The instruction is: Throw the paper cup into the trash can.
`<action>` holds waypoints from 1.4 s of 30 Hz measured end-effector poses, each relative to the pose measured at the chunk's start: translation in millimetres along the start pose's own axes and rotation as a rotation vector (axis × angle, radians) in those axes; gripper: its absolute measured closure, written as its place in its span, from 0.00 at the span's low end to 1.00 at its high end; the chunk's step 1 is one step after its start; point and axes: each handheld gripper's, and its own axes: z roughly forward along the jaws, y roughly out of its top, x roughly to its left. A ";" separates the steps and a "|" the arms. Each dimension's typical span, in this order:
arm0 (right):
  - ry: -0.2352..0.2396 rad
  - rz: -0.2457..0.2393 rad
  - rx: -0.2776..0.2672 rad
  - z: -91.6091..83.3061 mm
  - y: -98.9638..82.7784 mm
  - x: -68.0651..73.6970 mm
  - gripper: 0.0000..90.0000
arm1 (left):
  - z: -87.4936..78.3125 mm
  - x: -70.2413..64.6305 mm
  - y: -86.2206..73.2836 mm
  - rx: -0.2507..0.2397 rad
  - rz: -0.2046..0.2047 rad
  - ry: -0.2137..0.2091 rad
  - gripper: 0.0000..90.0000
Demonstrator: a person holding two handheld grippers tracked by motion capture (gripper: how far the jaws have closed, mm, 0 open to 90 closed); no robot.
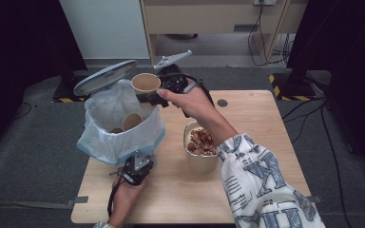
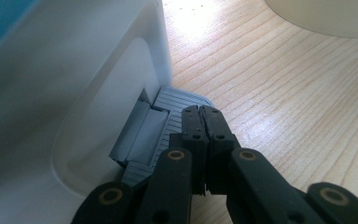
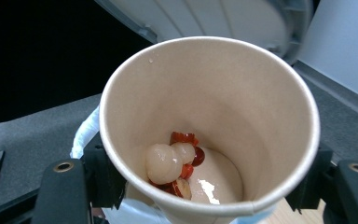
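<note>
right gripper has its fingers clamped on a cup holding some fruit bits right above the bin, two cups already inside, left gripper's closed fingers pressing its pedal

A pale wooden table stands on grey carpet, and right of its middle sits a cream bowl heaped with red-brown and pale pieces of food. A small dark round disc lies near the table's far edge, and a strip of grey tape sticks out at its near left corner. Beyond the table are a light wooden cabinet, a white panel to its left, black cables hanging at the far right, and yellow-and-black striped tape on the floor.
</note>
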 end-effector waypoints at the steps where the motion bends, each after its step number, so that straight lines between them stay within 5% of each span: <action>1: 0.002 -0.001 0.002 3.4 0.3 1.6 0.33 | 0.2 0.1 -0.1 -0.003 -0.001 -0.001 0.98; 14: 0.052 -0.010 0.025 41.8 2.0 20.4 0.33 | 0.1 0.1 -0.2 -0.003 0.001 -0.001 0.98; 38: 0.055 -0.017 0.062 69.3 -2.7 30.2 0.31 | 0.1 0.1 -0.2 -0.003 0.000 -0.002 0.98; 42: 0.072 -0.008 0.058 74.0 -5.1 31.3 0.20 | 0.1 0.3 -0.3 -0.004 -0.001 -0.003 0.98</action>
